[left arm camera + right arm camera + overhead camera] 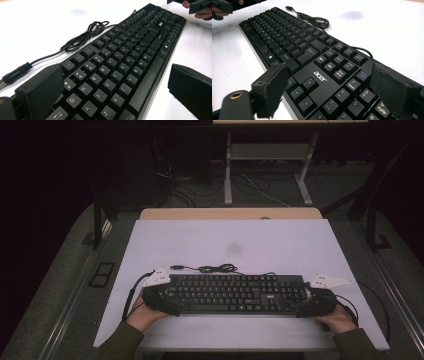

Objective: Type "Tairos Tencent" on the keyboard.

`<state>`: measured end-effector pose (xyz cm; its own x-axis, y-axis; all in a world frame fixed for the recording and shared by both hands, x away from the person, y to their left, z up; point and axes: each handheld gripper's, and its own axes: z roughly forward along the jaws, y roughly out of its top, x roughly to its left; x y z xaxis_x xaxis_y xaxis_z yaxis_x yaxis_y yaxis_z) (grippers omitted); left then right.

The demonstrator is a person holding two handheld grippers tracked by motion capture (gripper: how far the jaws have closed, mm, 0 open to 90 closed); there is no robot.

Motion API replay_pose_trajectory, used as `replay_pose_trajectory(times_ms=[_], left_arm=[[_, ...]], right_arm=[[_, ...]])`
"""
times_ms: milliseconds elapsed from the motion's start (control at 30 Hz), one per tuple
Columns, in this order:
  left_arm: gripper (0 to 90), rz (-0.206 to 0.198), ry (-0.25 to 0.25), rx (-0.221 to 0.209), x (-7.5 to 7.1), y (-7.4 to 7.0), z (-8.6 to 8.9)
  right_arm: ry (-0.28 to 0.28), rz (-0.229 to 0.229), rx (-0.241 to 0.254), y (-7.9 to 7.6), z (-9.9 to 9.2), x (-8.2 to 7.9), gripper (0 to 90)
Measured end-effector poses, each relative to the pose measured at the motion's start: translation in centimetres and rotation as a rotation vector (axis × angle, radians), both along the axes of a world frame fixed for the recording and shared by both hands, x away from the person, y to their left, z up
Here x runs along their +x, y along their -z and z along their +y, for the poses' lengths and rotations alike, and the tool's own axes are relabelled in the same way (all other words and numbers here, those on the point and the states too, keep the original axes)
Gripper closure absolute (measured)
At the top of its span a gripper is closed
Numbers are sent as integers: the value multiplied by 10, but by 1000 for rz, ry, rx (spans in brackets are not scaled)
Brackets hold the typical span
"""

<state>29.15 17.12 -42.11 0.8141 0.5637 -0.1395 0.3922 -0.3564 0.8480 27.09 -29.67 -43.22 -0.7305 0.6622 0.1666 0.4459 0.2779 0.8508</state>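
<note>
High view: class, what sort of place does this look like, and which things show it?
Probably an office or lab workspace: a keyboard lies on a white table, with another desk's metal legs and loose cables on the floor behind.

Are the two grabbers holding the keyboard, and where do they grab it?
Each straddles one end of the keyboard: the left gripper at its left end, the right gripper at its right. Jaws stand wide; whether the pads actually press it can't be told.

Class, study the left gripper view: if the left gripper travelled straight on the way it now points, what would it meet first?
Probably the black keyboard itself. The left gripper stands open, its jaws straddling the keyboard's letter end, and points along the key rows. How high it sits above the keys is unclear, so it might skim them.
</note>
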Motion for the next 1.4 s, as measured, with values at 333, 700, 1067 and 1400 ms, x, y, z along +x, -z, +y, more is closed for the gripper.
replay_pose_trajectory(times_ms=[333, 700, 1067, 1400], left_arm=[[0, -2, -3, 0, 1, 0, 0], [0, -2, 1, 1, 1, 0, 0], [0, -4, -3, 1, 2, -1, 0], [0, -5, -2, -1, 2, -1, -1]], right_arm=[[-13, 24, 14, -4, 3, 3, 141], [-23, 21, 10, -12, 16, 7, 125], [-57, 32, 30, -16, 31, 15, 128], [-62, 36, 34, -18, 43, 23, 132]])
